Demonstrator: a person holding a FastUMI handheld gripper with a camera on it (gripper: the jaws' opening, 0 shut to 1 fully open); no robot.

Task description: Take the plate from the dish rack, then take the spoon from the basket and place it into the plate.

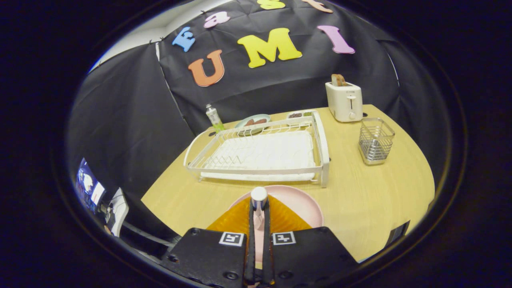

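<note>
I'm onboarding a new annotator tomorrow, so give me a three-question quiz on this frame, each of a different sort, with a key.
1. True or false: the pink plate still stands in the dish rack.
2. What does the gripper hold between its fingers? A) a tube B) a spoon C) a slice of toast
3. Fill in: the wire basket stands on the table in front of the ____.

Key:
1. False; the plate lies on the table just ahead of the fingers, in front of the rack.
2. B; both fingers press on the spoon, above the plate.
3. toaster
</note>
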